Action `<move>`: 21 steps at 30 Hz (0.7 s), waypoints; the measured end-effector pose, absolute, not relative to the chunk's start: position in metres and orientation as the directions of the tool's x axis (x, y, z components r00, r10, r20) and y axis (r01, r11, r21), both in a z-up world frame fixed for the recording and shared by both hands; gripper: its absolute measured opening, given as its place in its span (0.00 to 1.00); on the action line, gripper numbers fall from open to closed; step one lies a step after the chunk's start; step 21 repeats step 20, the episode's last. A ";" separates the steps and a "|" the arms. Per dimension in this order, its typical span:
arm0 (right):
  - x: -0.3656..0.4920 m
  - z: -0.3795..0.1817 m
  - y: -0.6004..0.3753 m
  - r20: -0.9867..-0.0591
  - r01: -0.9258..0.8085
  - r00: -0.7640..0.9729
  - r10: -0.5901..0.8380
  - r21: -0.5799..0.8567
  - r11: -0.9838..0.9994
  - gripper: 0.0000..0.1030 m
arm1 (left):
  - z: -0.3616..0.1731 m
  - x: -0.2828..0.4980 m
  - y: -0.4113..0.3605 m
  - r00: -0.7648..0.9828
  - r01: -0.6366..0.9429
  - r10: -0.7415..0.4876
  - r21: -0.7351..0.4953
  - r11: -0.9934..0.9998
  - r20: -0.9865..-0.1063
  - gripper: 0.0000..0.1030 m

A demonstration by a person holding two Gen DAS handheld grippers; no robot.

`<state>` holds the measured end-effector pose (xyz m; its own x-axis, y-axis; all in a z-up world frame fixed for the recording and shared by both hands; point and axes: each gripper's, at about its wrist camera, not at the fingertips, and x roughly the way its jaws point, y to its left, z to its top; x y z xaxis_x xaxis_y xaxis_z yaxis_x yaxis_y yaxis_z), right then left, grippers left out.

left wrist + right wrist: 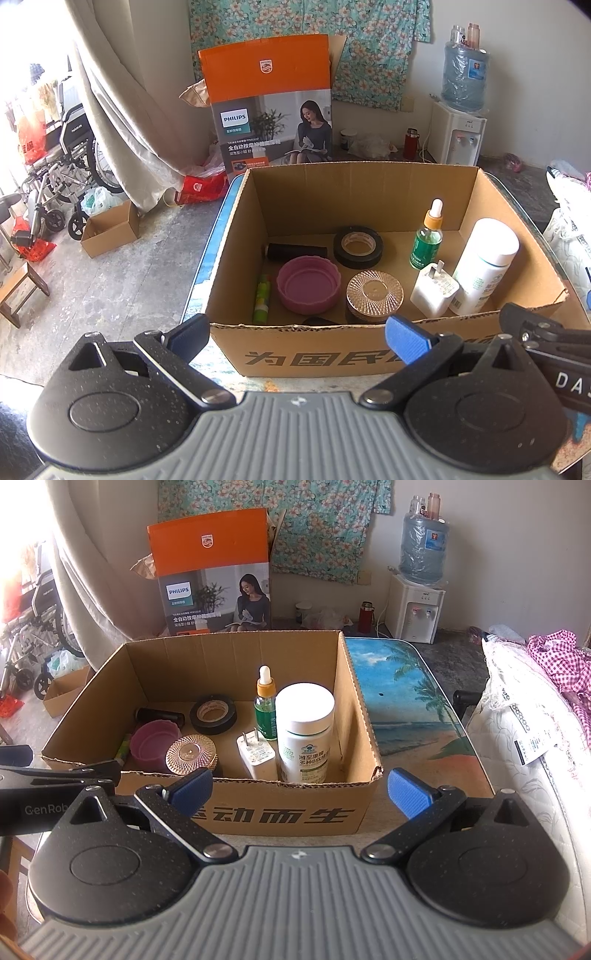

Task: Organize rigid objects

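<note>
An open cardboard box (pixel 369 192) printed with large black Chinese characters on its near wall sits on a table (pixel 406 686) whose top bears a beach scene with palms; both hand-held grippers hover just short of that near wall, each with its blue-padded fingers spread wide and nothing between them: the left gripper (pixel 297 338) at the box's left half, the right gripper (pixel 301 788) at its right corner. Inside, from left to right: a green tube (pixel 261 297) lying along the left wall; a dark cylinder (pixel 297 252) on its side near the back; a pink scalloped lid (pixel 308 284) with its hollow upward; a roll of black tape (pixel 357 246) lying flat behind it; a round jar with a ribbed rose-gold lid (pixel 373 293); a white plug adapter (pixel 434 290) with prongs up, touching or just beside a tall white bottle (pixel 485 264) whose green label carries Chinese text; a green dropper bottle (pixel 427 240) with orange collar upright behind them. On the floor behind the table stands an orange and grey carton (pixel 271 107) marked PHILIPS; far left, a folded wheelchair (pixel 61 162); at right, a white water dispenser (pixel 458 136) topped by a blue jug. The left gripper's arm, seen from the right wrist, reads "GenRob".
</note>
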<state>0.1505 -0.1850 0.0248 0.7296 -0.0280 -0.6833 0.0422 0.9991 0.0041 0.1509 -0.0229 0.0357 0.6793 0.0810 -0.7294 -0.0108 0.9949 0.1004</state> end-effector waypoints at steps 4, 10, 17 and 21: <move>0.150 0.027 -0.185 -0.682 0.042 0.731 -0.028 0.004 0.999 0.99 | 0.037 0.151 -0.023 0.680 -0.011 0.081 0.100 0.995 -0.729 0.99; 0.149 0.028 -0.183 -0.682 0.043 0.731 -0.029 0.003 0.999 0.99 | 0.037 0.151 -0.023 0.680 -0.011 0.081 0.100 0.995 -0.729 0.99; 0.149 0.029 -0.183 -0.682 0.043 0.731 -0.029 0.003 0.999 0.99 | 0.037 0.151 -0.024 0.680 -0.012 0.082 0.100 0.995 -0.729 0.99; 0.149 0.029 -0.183 -0.682 0.043 0.731 -0.030 0.003 0.999 0.99 | 0.037 0.150 -0.023 0.680 -0.011 0.081 0.100 0.995 -0.729 0.99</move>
